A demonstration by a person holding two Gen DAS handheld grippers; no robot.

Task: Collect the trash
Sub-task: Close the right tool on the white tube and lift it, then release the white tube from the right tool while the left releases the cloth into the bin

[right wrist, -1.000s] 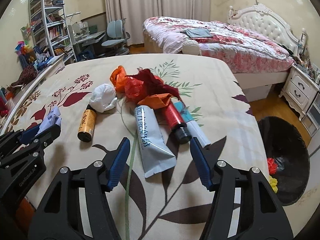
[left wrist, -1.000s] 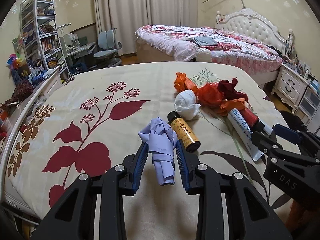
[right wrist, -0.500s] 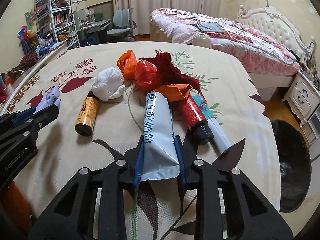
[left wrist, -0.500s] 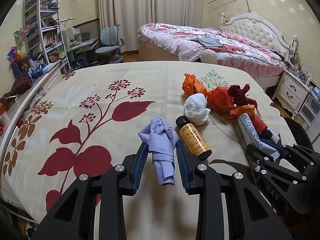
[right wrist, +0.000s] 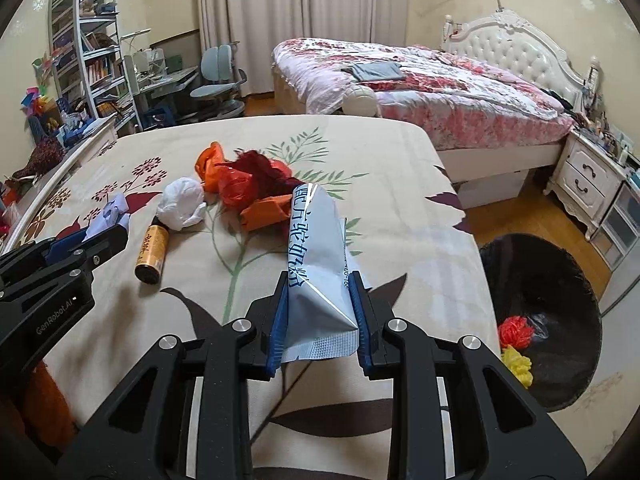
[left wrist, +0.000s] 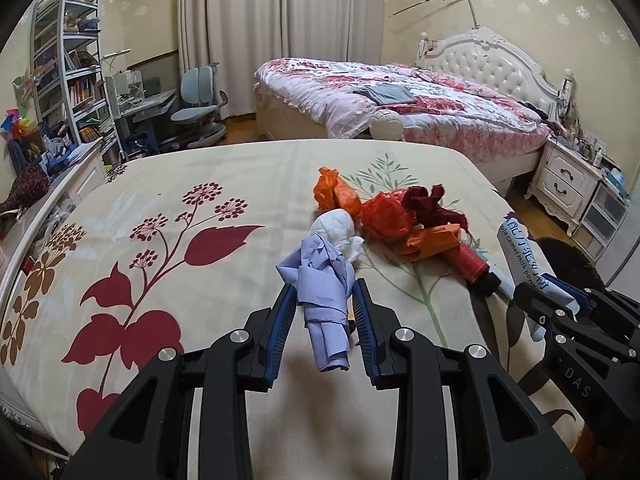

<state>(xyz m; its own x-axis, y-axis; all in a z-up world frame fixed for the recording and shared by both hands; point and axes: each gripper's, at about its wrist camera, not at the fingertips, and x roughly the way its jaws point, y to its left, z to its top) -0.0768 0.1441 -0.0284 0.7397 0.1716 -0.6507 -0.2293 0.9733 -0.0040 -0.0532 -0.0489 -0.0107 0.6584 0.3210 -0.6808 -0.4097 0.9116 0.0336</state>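
Note:
My left gripper (left wrist: 323, 294) is shut on a crumpled lilac paper wad (left wrist: 325, 292), held just above the floral bedspread (left wrist: 160, 200). In the right wrist view my right gripper (right wrist: 319, 286) is shut on a silver-blue foil packet (right wrist: 318, 256), lifted with its far end tilted up. On the bedspread lie a white paper ball (right wrist: 181, 203), orange and dark red plastic wrappers (right wrist: 240, 184), a gold bottle (right wrist: 152, 249) and a red tube with a black cap (left wrist: 472, 266). A black bin (right wrist: 548, 320) stands on the floor to the right and holds red and yellow scraps.
A second bed with a pink floral quilt (left wrist: 400, 112) lies beyond. White nightstands (right wrist: 592, 184) stand at the right, a shelf unit (left wrist: 68, 80), desk and chair (left wrist: 200, 108) at the far left. A white bed rail (left wrist: 40, 224) runs along the bedspread's left edge.
The right gripper's jaws came together on the foil packet and raised it off the bedspread. The left gripper kept its hold on the lilac wad and shifted slightly towards the trash pile.

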